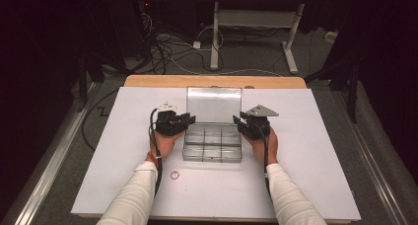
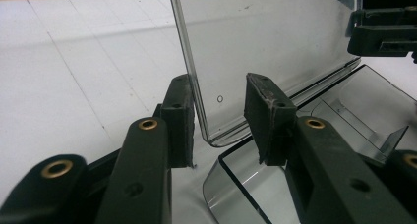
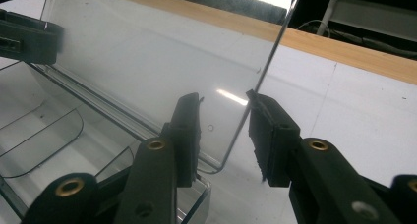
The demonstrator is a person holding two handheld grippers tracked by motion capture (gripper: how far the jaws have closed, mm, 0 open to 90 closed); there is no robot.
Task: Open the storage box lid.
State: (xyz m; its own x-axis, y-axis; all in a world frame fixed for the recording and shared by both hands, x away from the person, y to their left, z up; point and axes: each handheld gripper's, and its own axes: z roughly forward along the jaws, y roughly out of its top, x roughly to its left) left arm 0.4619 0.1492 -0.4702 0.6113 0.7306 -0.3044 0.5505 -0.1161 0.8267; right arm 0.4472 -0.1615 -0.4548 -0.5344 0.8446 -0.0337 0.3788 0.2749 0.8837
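A clear plastic compartment box (image 1: 212, 147) sits mid-table with its lid (image 1: 214, 104) standing upright at the back. My left gripper (image 1: 190, 120) is at the lid's left edge and my right gripper (image 1: 238, 120) at its right edge. In the left gripper view, the left gripper (image 2: 219, 86) is open, with the lid (image 2: 265, 47) edge between its jaws, close against the left pad (image 2: 179, 116). In the right gripper view, the right gripper (image 3: 223, 100) is open astride the lid (image 3: 147, 52), with gaps on both sides. The box's compartments (image 3: 44, 130) look empty.
A white sheet (image 1: 305, 151) covers the wooden table (image 1: 212, 81). A small ring (image 1: 174, 174) lies on the sheet beside the left forearm. Beyond the far edge, desk legs (image 1: 215, 37) and cables (image 1: 162, 47) lie on the floor.
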